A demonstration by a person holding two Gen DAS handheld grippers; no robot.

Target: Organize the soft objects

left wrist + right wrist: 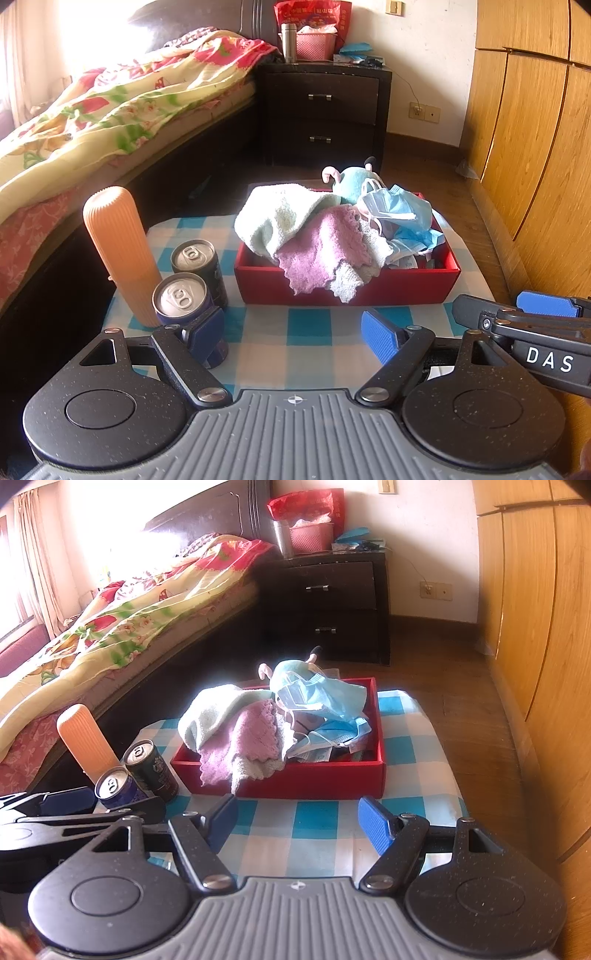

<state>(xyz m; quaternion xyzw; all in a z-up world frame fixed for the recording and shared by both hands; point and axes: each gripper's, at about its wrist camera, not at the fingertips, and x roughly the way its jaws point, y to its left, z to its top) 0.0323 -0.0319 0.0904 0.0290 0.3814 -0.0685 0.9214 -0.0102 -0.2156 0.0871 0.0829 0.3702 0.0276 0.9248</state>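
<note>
A red box (399, 286) (321, 777) sits on the blue-checked table. It holds a pale green towel (280, 214) (210, 712), a pink cloth (321, 251) (251, 734), a white cloth (349, 282), blue face masks (402, 212) (325, 698) and a teal plush toy (351, 181) (291, 666). The cloths hang over the box's front wall. My left gripper (295, 338) is open and empty in front of the box. My right gripper (301, 821) is open and empty, also in front of the box.
An orange ribbed bottle (120, 251) (86, 742) and two drink cans (194, 264) (181, 299) (149, 766) stand at the table's left. A bed (110, 122) lies left, a dark nightstand (325, 110) behind, wooden wardrobe doors (535, 147) right.
</note>
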